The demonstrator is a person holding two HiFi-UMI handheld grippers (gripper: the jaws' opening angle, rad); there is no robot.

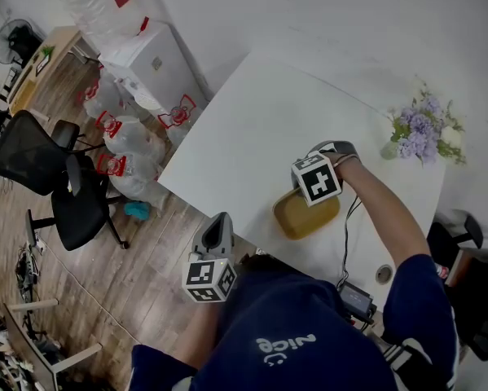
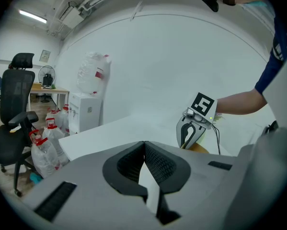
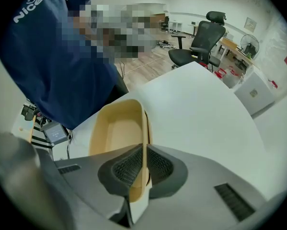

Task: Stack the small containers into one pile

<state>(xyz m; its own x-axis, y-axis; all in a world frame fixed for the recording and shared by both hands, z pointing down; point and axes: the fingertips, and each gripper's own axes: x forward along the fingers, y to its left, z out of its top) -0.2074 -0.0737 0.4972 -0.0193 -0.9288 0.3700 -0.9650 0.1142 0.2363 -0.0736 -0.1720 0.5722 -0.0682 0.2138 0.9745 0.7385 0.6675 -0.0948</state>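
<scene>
A tan-yellow oval container [image 1: 306, 218] sits on the white table [image 1: 252, 120] close to its front edge. My right gripper [image 1: 310, 194] stands over its far side, shut on the container's right wall [image 3: 144, 128], which runs between the ribbed pads [image 3: 129, 166]. The container's hollow [image 3: 115, 131] is empty; whether another is nested in it I cannot tell. My left gripper [image 1: 218, 228] hangs off the table's front left, by the person's body, shut [image 2: 144, 163] with nothing in it. In its view the right gripper [image 2: 190, 134] shows above a sliver of the container [image 2: 200, 149].
A vase of purple flowers [image 1: 425, 133] stands at the table's far right. Water bottles [image 1: 121, 141], a white cabinet [image 1: 158, 63] and black office chairs [image 1: 44, 161] fill the floor on the left. A cable runs to a small device [image 1: 356, 298] at the table's front edge.
</scene>
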